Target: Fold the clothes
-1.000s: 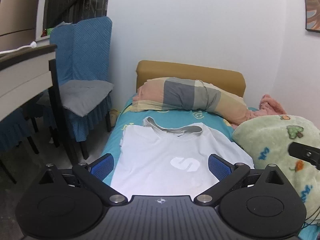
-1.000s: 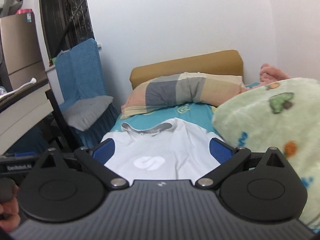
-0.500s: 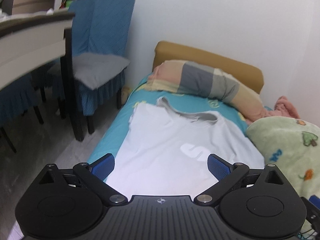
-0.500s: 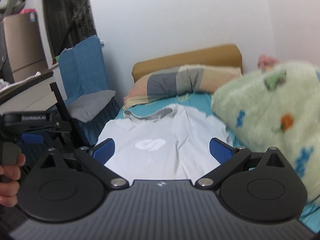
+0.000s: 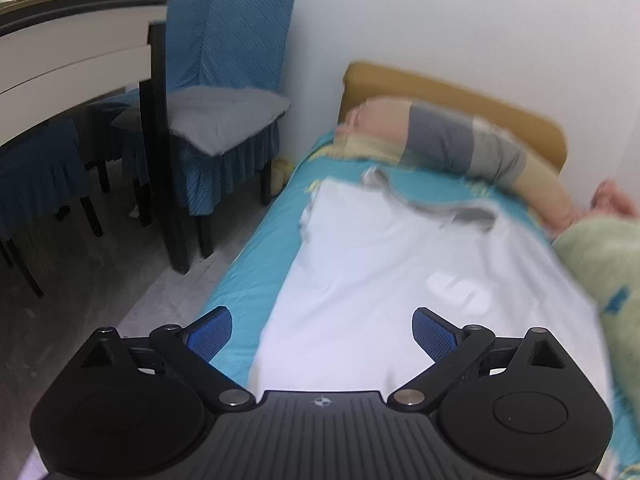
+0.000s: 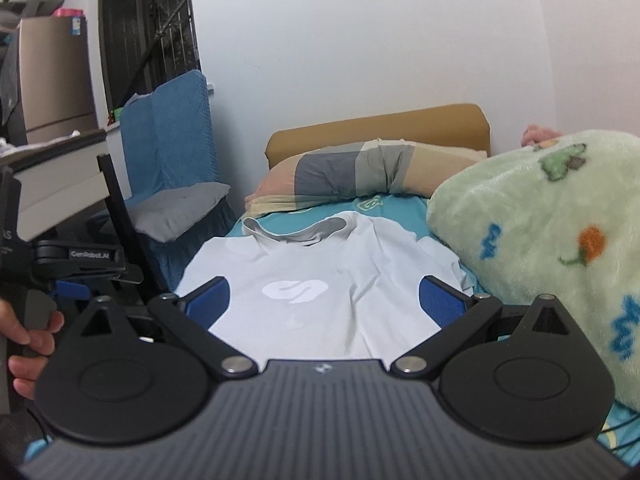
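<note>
Swinging left toward the chair (image 5: 224, 112), our left gripper (image 5: 322, 334) and right gripper (image 6: 324, 300) hang wide apart over the light, limp shirt (image 6: 320, 280), best pinched at its hem corners.

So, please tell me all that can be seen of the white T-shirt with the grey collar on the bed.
The white T-shirt with the grey collar looks like thin soft cloth with a white logo on the chest. It lies flat and unfolded, front up, on the turquoise bed sheet, collar toward the patchwork pillow. Light creases cross its middle. Its right sleeve lies by the green fleece blanket. Neither open gripper holds it.
</note>
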A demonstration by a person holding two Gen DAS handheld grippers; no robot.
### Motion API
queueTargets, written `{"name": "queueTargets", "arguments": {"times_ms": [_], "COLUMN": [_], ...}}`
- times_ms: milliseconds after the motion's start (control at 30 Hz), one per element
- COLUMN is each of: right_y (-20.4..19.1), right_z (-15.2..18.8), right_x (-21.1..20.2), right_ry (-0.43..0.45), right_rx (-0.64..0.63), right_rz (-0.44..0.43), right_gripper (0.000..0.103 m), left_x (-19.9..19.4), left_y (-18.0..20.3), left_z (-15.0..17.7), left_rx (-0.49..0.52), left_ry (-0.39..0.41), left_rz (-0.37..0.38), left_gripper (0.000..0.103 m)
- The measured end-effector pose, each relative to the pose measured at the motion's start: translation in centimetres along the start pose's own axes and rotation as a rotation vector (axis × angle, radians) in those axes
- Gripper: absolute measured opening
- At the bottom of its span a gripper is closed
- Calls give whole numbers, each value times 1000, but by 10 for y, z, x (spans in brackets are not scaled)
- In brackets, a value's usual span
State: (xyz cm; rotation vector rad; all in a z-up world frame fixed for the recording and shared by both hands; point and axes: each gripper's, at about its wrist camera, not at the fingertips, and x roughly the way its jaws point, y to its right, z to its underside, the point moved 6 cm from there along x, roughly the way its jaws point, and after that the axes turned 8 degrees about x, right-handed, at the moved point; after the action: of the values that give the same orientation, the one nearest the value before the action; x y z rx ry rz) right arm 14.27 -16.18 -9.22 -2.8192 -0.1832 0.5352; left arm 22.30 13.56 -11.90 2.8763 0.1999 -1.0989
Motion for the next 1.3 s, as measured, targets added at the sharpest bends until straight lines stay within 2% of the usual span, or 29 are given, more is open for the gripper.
{"name": "queueTargets", "arguments": {"times_ms": [233,400,600,1000,1133,1300], "right_y": [10,20,35,50,57,70], "right_z": [1,4,14,36,41,44], "right_x": [12,26,43,67,75,82], "right_ry": [23,32,10,-62,-76,-92], "right_rx": [32,69,105,163,185,244], "right_rz": [-7,12,29,34,53,78], "right_gripper": [103,103,103,103,103,103], "left_x": [50,74,97,143,155,171], "left_y": [-15,-23,-16,-32,-43,-42], "left_z": [12,3,-8,-19,-19,-20], "left_rx": [-1,-34,-55,-217,-290,-322], "left_ry": [-108,-82,-45,-24,-7,29], "left_rz": [-56,-74,-54,-65,-47,10], "left_gripper": [96,96,96,96,96,96]}}
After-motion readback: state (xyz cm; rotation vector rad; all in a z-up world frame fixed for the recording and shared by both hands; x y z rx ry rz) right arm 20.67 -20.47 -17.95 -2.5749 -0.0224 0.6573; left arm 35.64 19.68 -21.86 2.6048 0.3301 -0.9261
